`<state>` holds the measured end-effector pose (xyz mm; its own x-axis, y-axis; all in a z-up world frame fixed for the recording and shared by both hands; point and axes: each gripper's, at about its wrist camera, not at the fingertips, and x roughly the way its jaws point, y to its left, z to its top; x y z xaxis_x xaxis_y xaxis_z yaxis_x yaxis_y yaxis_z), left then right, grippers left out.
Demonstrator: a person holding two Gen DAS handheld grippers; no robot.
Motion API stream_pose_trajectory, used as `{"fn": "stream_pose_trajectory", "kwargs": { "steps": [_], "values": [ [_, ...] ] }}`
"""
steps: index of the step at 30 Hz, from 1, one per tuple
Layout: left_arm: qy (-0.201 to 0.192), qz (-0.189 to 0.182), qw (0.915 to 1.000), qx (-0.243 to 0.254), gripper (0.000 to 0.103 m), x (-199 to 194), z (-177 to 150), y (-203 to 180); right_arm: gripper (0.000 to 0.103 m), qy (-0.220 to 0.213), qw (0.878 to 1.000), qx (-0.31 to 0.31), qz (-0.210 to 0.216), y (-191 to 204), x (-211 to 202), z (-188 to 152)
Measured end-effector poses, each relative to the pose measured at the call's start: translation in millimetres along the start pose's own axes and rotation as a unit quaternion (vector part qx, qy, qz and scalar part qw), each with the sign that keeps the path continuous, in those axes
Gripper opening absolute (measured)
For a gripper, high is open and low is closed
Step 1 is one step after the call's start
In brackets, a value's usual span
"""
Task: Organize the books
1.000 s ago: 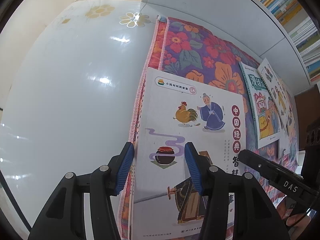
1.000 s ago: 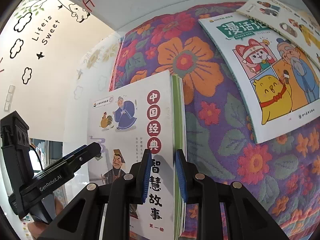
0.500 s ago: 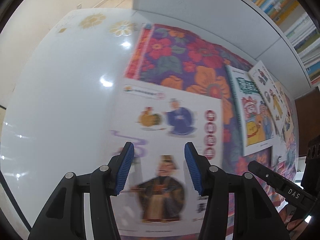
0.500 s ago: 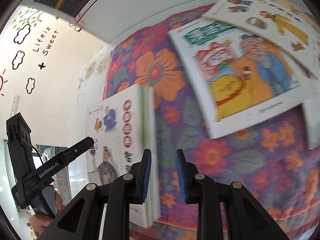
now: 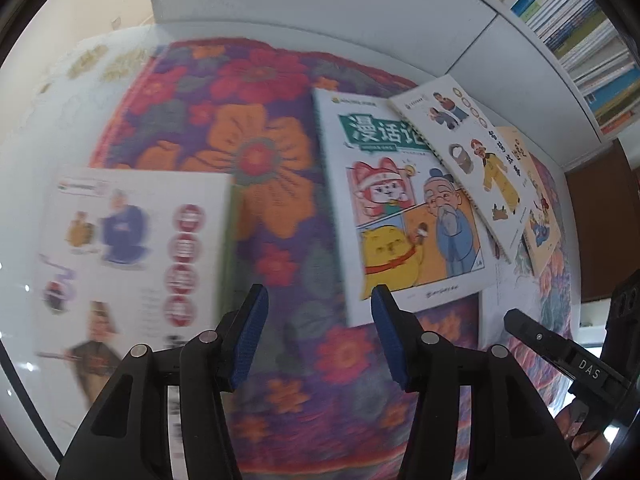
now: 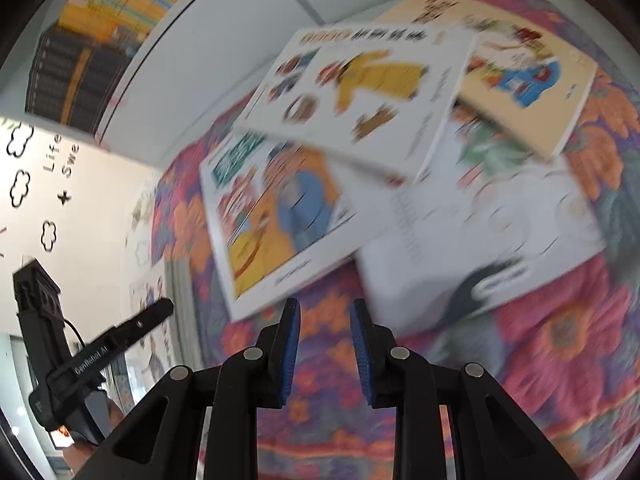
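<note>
Cloth (image 5: 256,160) spread on the worktop (image 5: 32,152). One book (image 5: 132,248) lies at its left edge, apart from four overlapping books at right: cat book (image 5: 400,208) lowest-left, spiral book (image 5: 472,148) across its right corner. Bookshelf (image 5: 580,32) behind.

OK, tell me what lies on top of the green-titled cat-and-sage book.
One corner of the white book with the yellow-robed figure overlaps the green-titled comic book's upper right corner, hiding part of its title.

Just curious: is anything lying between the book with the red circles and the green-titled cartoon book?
No other book: in the left wrist view, only bare flowered cloth separates the red-circle book from the green-titled book.
</note>
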<state>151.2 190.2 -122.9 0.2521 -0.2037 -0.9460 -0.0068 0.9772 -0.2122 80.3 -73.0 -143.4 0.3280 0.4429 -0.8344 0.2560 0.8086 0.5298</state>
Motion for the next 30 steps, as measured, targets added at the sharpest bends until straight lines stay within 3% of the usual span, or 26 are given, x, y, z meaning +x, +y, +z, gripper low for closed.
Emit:
{"fn": "stream_pose_trajectory", "kwargs": {
  "steps": [5,13,16,19,23,26,28,30],
  "values": [
    [0.017,-0.009,0.9993,-0.033,0.051,28.2,-2.1,-12.2,0.024,-0.034,0.999,-0.030,-0.014,-12.8,11.2,18.5],
    [0.003,-0.019,0.9990,-0.040,0.052,50.8,3.9,-22.3,0.026,-0.080,0.993,-0.086,0.005,-2.0,43.4,48.4],
    [0.002,-0.035,0.9986,-0.041,0.053,51.4,4.8,-24.0,0.038,-0.069,0.991,-0.113,0.010,7.6,49.6,58.9],
    [0.003,-0.057,0.9978,-0.033,0.054,48.4,-0.2,-25.9,0.039,-0.059,0.987,-0.149,-0.001,15.2,51.2,57.5],
    [0.005,-0.068,0.9973,-0.029,0.054,46.7,-6.8,-25.9,0.038,-0.034,0.989,-0.134,0.044,11.0,50.3,54.3],
    [0.006,-0.069,0.9974,-0.019,0.054,42.3,-12.3,-25.9,0.038,-0.034,0.988,-0.145,0.032,17.0,50.4,47.3],
    [0.009,-0.057,0.9982,-0.016,0.054,41.9,-15.4,-24.5,0.038,-0.037,0.987,-0.158,-0.002,20.4,48.3,44.4],
    [0.010,-0.044,0.9990,-0.007,0.054,41.1,-17.7,-25.9,0.038,-0.030,0.991,-0.127,0.008,7.8,44.5,45.5]
  ]
}}
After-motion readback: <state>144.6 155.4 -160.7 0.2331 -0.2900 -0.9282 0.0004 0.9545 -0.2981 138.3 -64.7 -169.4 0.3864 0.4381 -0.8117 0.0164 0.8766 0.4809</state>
